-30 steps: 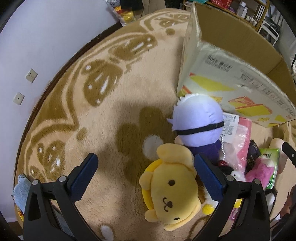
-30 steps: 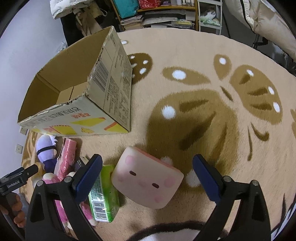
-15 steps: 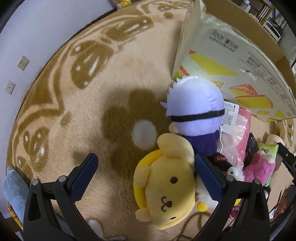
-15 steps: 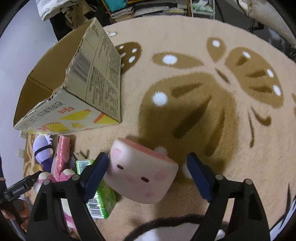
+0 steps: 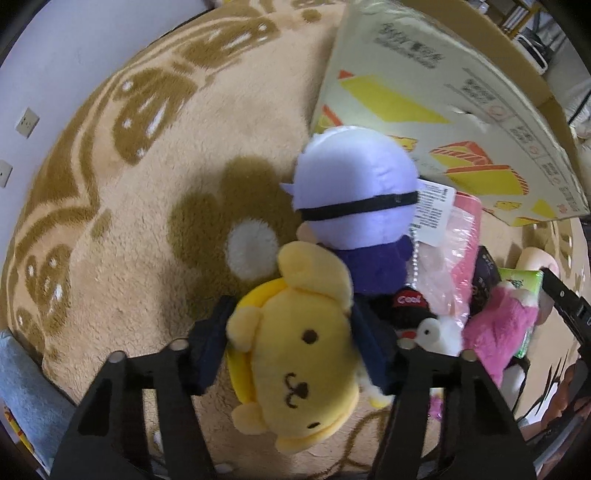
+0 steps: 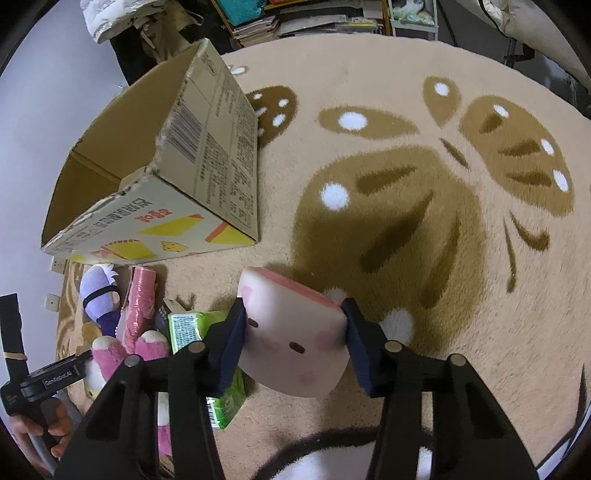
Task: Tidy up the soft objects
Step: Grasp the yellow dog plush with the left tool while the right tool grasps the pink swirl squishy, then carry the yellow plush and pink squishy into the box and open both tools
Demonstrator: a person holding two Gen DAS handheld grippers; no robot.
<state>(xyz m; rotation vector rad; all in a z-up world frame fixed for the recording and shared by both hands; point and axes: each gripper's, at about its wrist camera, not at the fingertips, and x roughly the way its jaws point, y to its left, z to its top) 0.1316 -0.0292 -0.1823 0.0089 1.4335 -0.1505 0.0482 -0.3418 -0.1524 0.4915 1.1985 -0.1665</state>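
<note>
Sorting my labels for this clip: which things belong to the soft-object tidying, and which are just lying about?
Job: yellow dog plush, pink cube plush, purple-haired doll, pink plush, cardboard box.
Lying about: green packet, butterfly rug, bookshelf.

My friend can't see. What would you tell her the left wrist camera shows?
The left gripper, jaws just closing, squeezes a yellow plush dog on a tan butterfly rug. Behind it sit a lavender-headed plush doll and a printed cardboard box.
</note>
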